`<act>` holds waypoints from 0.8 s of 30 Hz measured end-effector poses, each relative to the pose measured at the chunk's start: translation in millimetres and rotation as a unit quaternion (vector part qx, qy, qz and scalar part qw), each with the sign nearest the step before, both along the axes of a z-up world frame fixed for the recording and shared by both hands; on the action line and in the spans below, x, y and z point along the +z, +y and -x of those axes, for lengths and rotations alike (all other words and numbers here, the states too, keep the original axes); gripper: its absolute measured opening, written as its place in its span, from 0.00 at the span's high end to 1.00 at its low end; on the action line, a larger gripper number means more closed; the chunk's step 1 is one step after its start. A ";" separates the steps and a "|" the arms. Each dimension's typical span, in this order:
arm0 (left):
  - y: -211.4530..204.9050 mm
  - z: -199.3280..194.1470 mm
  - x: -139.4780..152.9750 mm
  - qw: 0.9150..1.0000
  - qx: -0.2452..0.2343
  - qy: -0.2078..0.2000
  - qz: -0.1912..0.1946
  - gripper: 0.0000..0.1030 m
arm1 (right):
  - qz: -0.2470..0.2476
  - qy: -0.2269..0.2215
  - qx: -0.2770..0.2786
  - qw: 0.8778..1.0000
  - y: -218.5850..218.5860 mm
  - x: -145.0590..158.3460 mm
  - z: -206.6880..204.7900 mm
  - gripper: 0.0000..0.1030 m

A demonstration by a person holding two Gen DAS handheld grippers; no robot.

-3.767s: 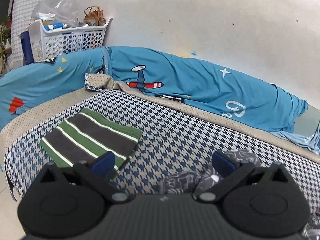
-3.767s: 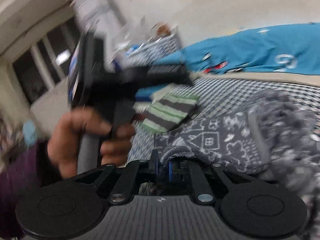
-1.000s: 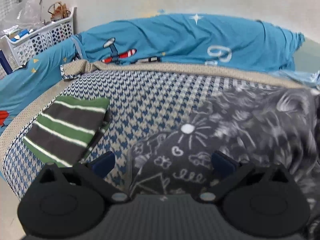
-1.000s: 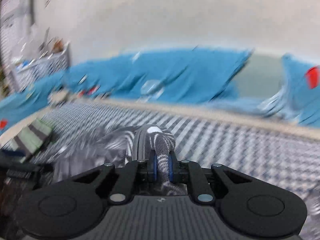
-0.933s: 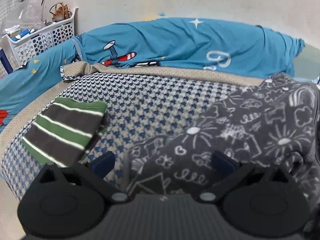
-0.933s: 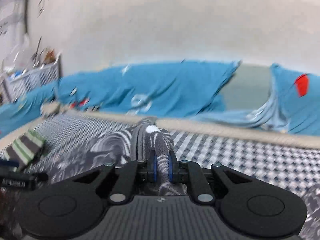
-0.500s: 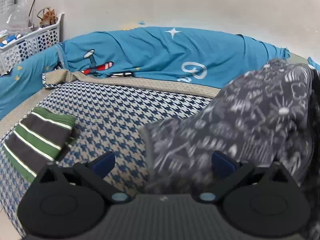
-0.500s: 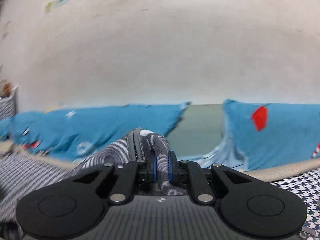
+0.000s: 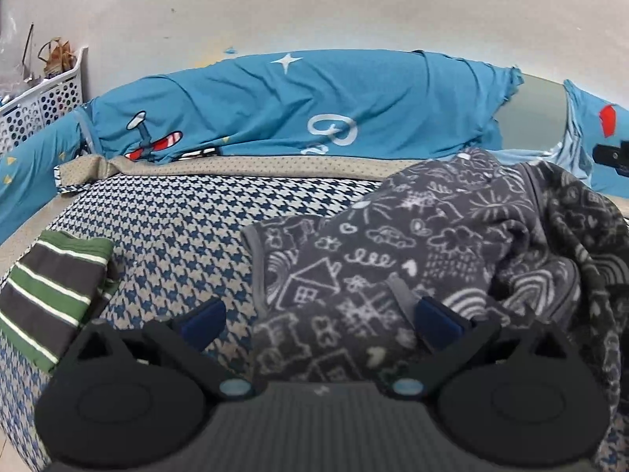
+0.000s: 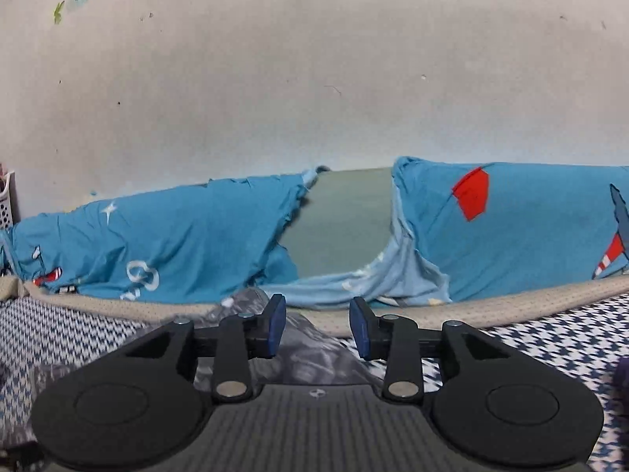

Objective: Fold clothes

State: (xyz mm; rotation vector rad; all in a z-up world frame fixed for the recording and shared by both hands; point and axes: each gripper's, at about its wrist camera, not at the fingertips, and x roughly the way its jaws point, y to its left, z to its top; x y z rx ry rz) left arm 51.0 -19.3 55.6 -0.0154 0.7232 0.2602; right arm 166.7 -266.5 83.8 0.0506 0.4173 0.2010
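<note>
The right gripper (image 10: 316, 328) was letting go: its blue pads (image 10: 276, 324) were spreading apart, and the dark grey fleece garment printed with white doodles (image 10: 310, 350) lay below and behind them, no longer pinched as far as I could tell, though the cloth there looked blurred.

Over on the other side, the left gripper (image 9: 320, 320) hung with its fingers spread wide, nothing pressed between them. The grey doodle garment (image 9: 412, 251) sat rumpled on the blue-and-beige houndstooth bed cover (image 9: 177, 228), heaped toward the right and bunched up against the teal cartoon-print bedding (image 9: 314, 106) along the wall. One grey hem edge ran straight down past the left gripper's reach.

Away to the left, a folded green, grey and white striped piece (image 9: 51, 287) rested flat near the bed's edge, so I judged one item was done and this was the second, just laid out and released.

It wasn't flat, though. The step in hand looked like spreading. The next move, I reckoned, called for both grippers to find two corners or the hem, pinch them, and draw the fleece smooth across the cover before any fold. Thick fleece clings and bunches, so a shallow pinch could slip off.
</note>
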 end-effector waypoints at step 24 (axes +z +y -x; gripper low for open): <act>-19.3 1.5 -12.7 0.999 -0.029 0.018 -0.012 0.00 | 0.120 0.159 -0.054 0.979 -119.1 -35.0 35.6 0.44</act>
